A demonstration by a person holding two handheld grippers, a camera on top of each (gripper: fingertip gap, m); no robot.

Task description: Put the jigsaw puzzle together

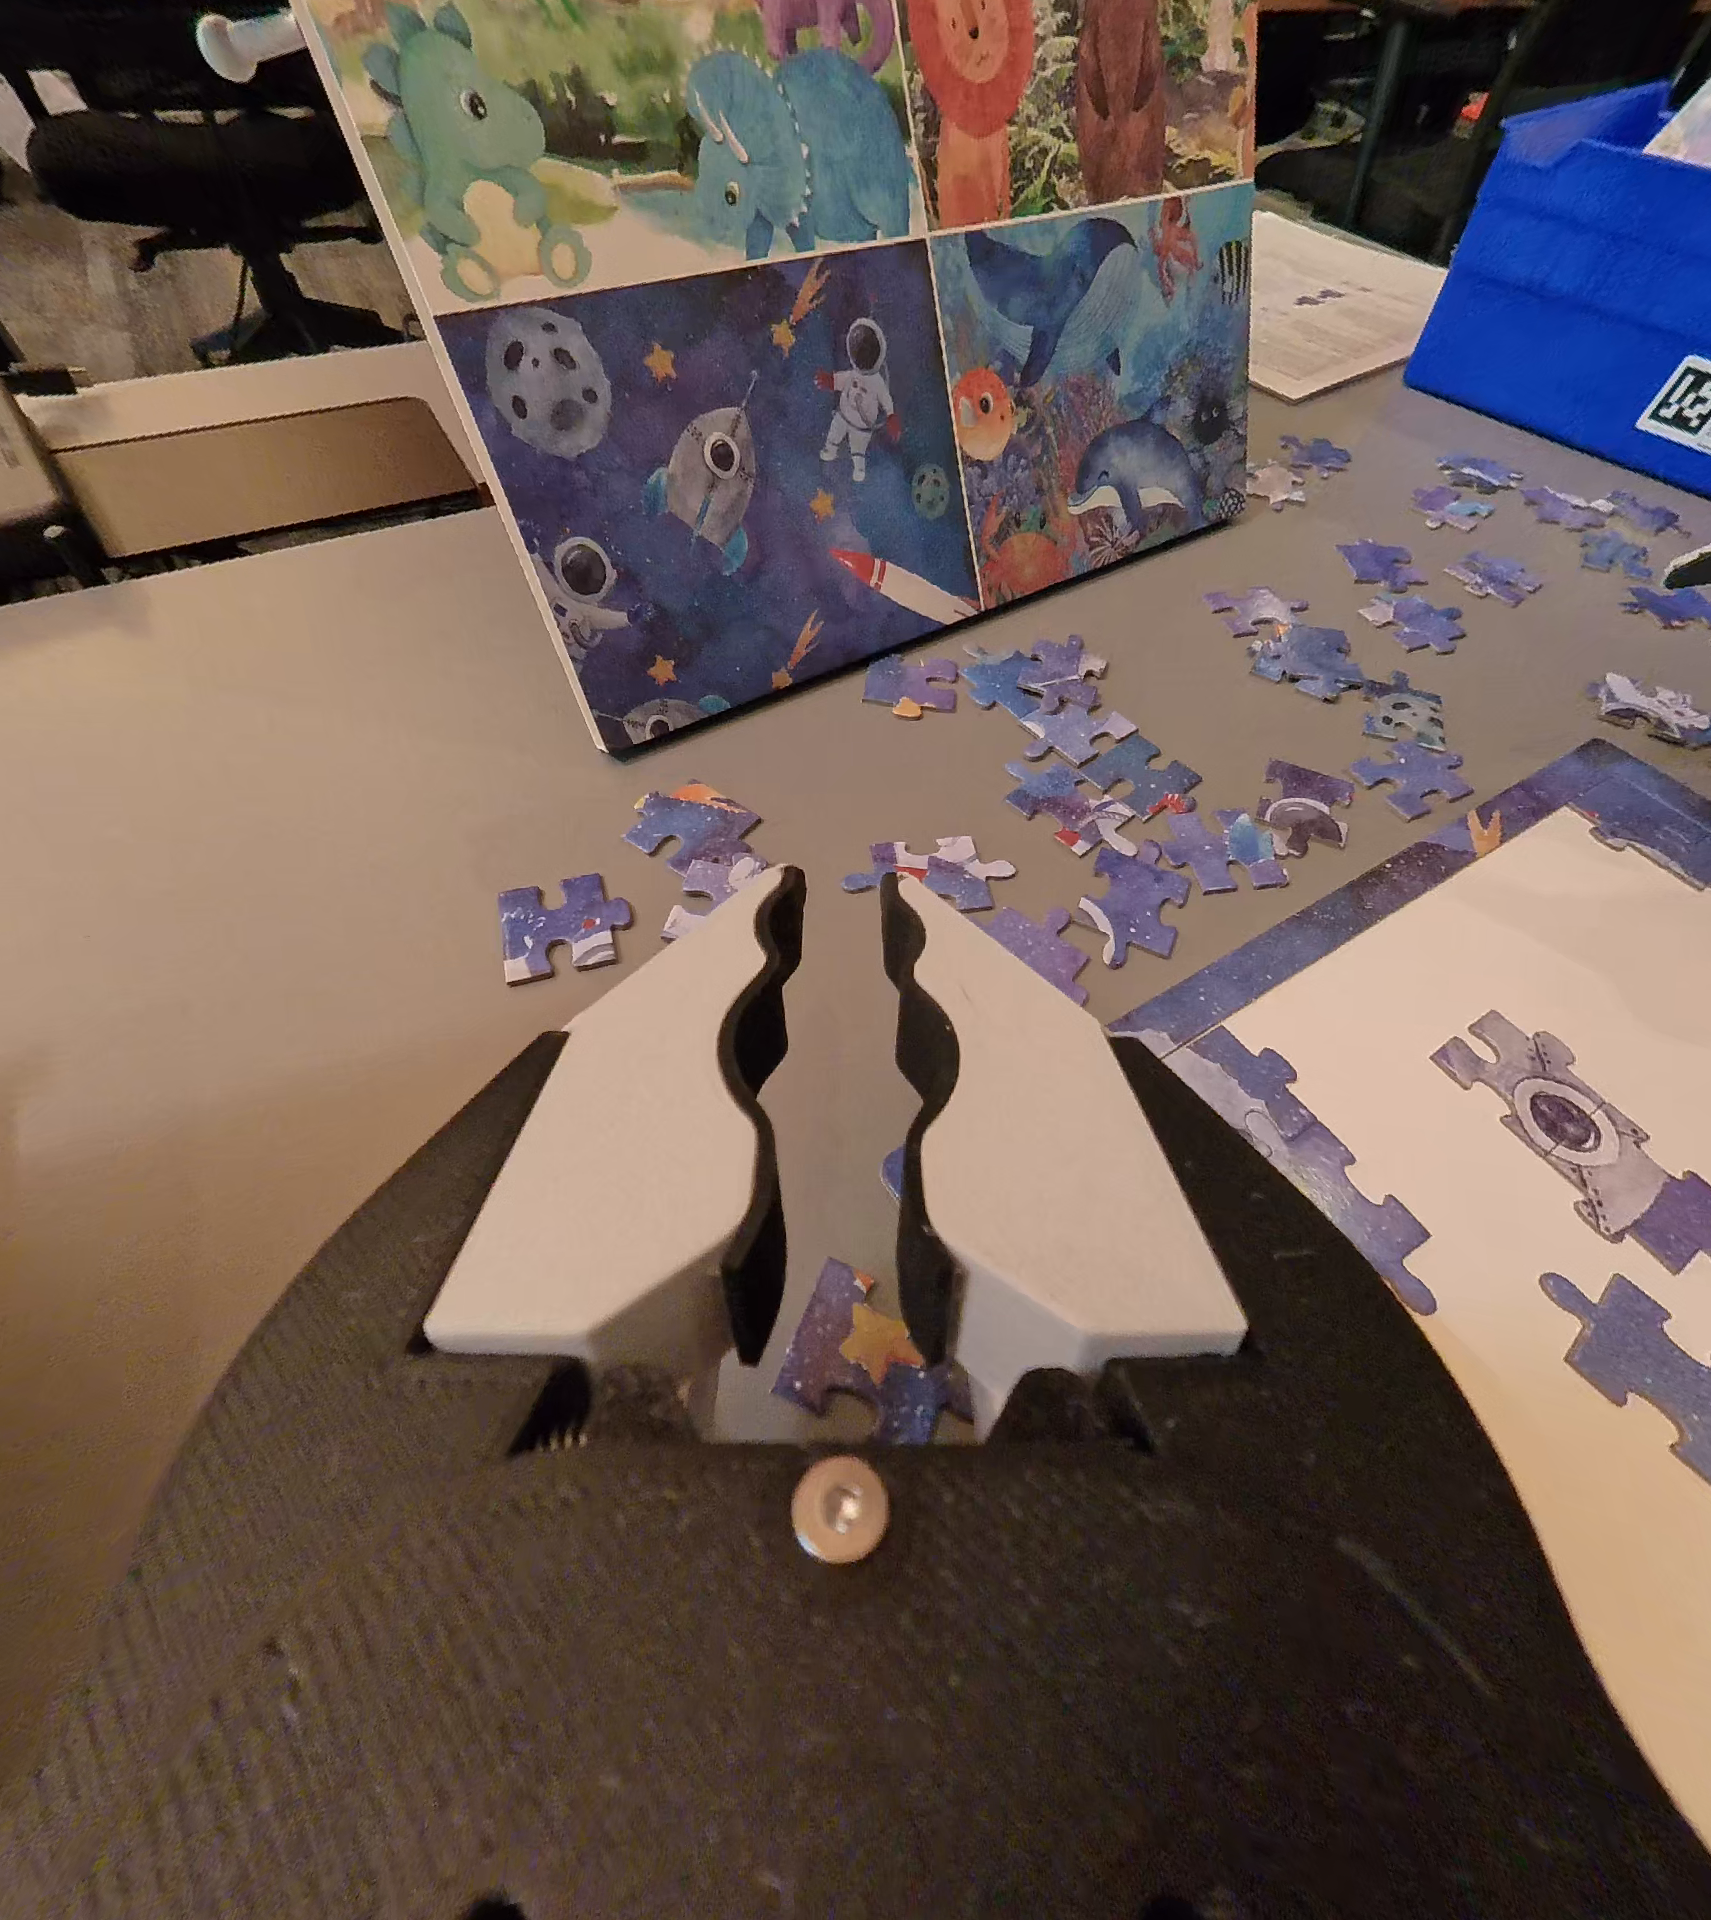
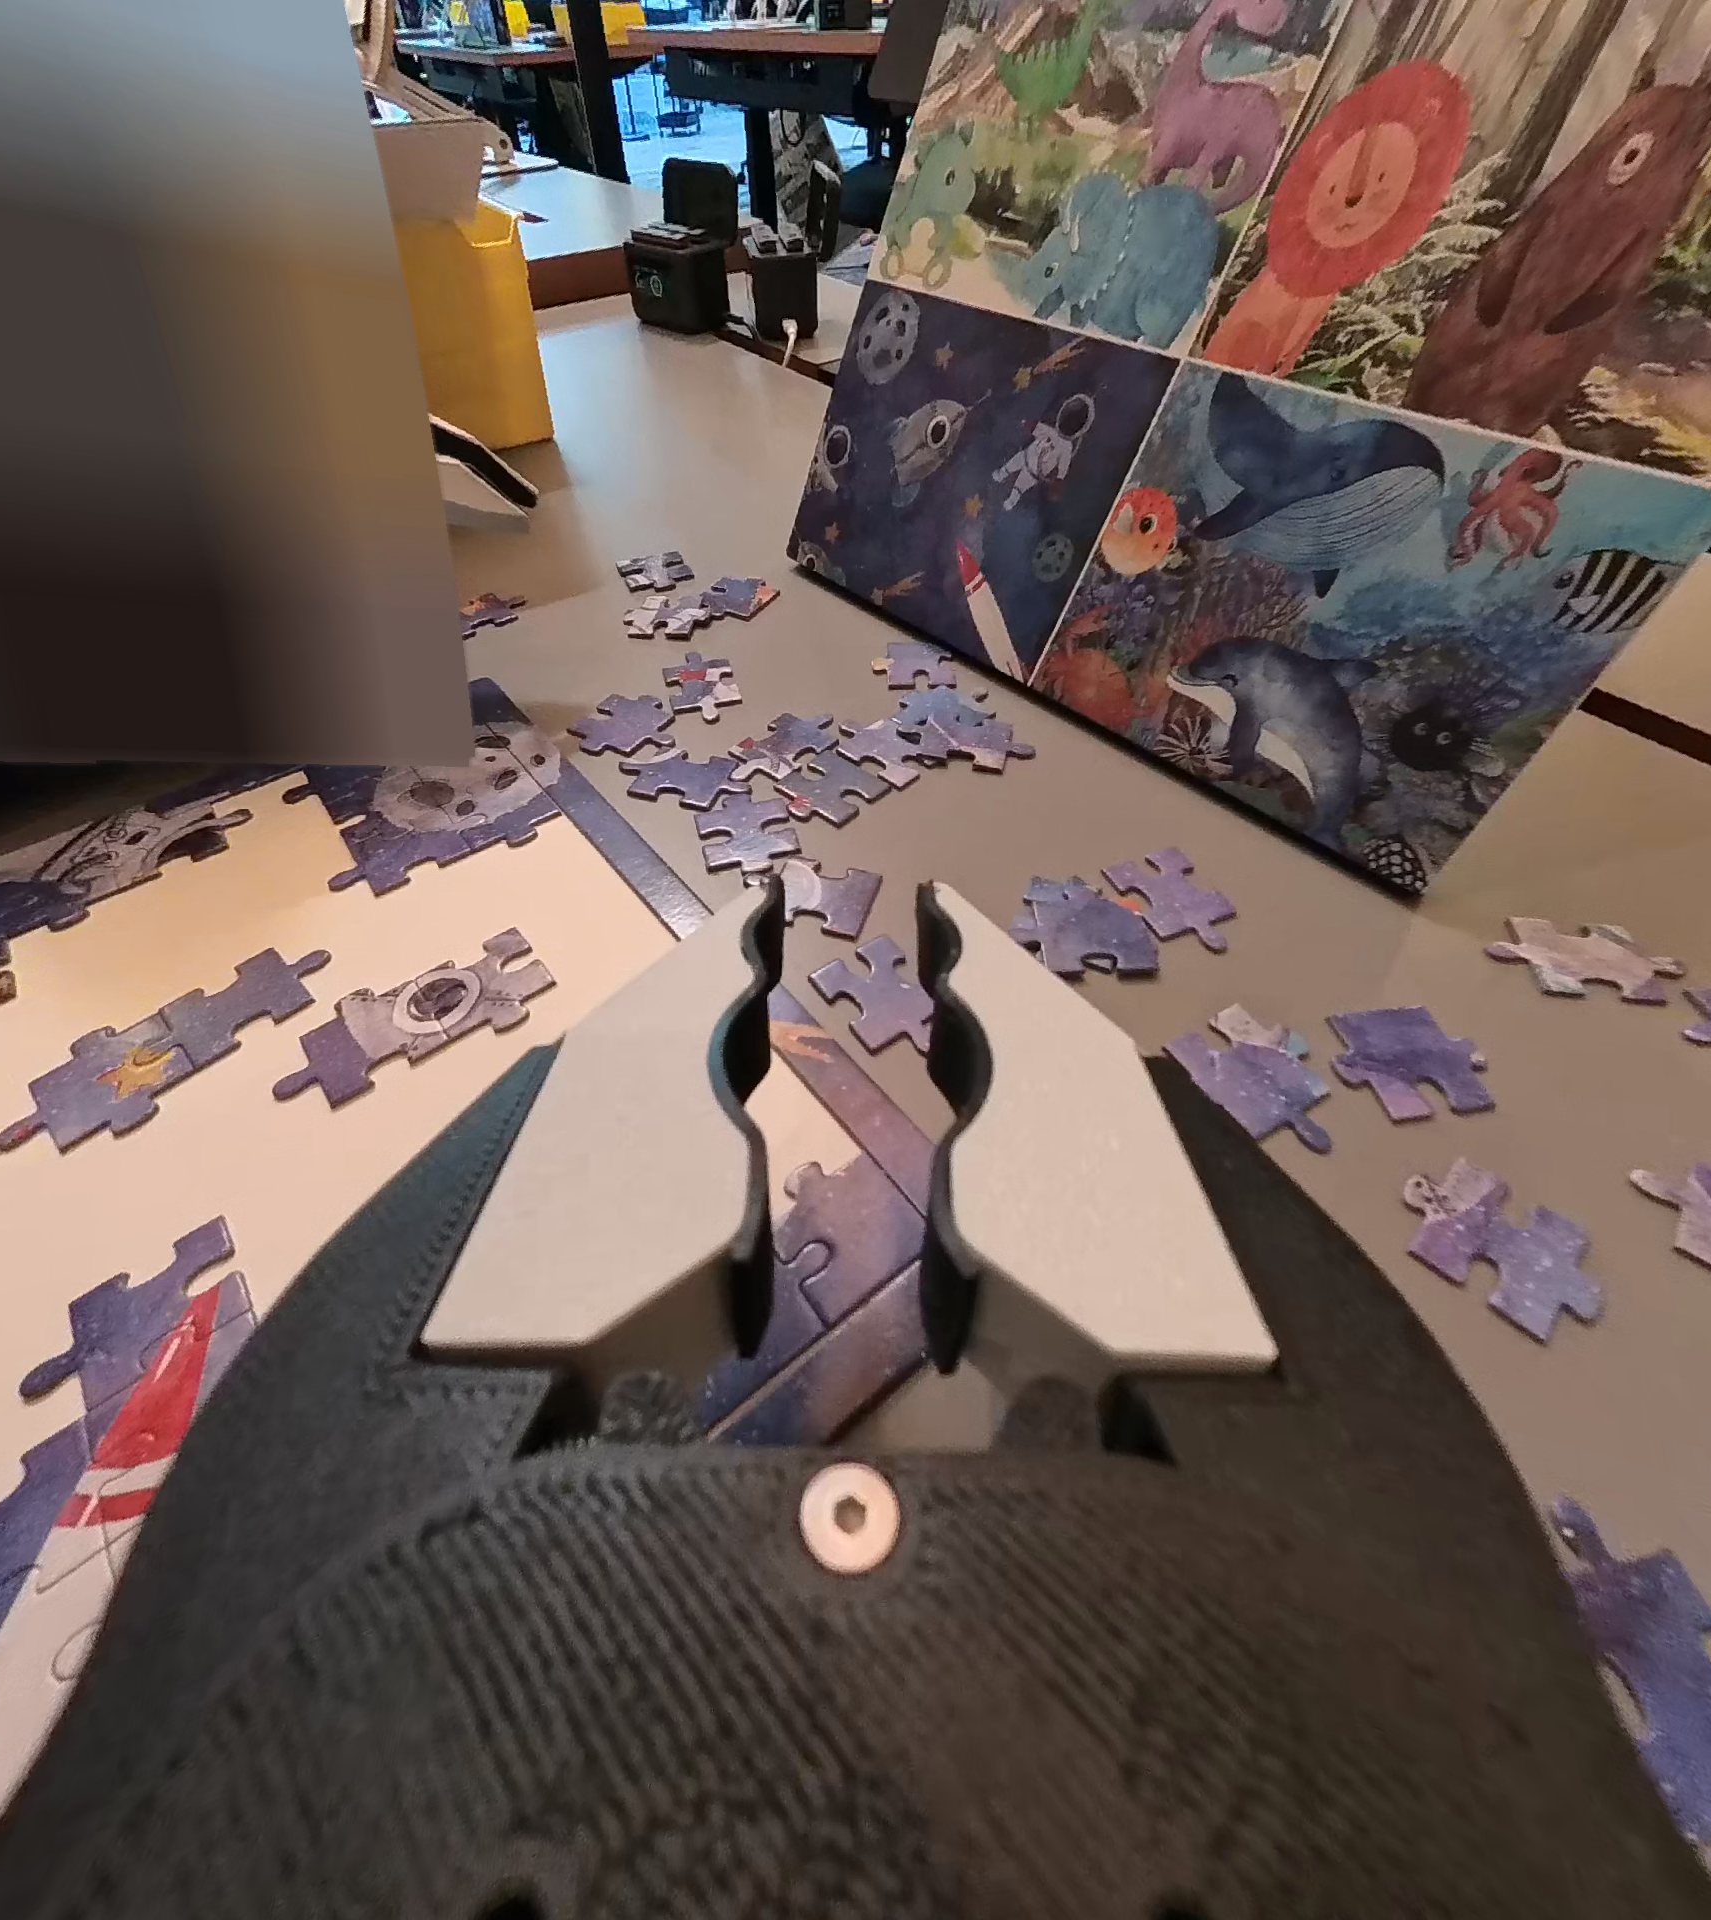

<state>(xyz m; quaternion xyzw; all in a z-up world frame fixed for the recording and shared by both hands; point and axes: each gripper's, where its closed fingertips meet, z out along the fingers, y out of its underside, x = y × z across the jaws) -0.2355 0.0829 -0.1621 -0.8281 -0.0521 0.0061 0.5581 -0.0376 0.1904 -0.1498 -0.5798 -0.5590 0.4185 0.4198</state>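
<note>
My left gripper (image 1: 840,894) hovers over the grey table (image 1: 207,831) with its jaws a little apart and nothing between the fingertips. A blue piece with a yellow star (image 1: 866,1345) shows low between the finger roots; I cannot tell whether it touches them. Loose blue puzzle pieces (image 1: 1121,748) lie just ahead. My right gripper (image 2: 851,904) is open above the puzzle board's blue border (image 2: 622,831). A loose blue piece (image 2: 877,992) lies on the table between its fingers, untouched. The cream board (image 2: 207,1091) carries joined pieces, a rocket window cluster (image 2: 425,1003) among them.
A picture box (image 1: 778,436) leans upright at the back and also shows in the right wrist view (image 2: 1246,499). A blue bin (image 1: 1609,281) stands at the far right. Yellow bins (image 2: 477,322) stand at the far left. More loose pieces (image 2: 1505,1247) are scattered at the right. Spacing between my two grippers at the tips: around 25 cm.
</note>
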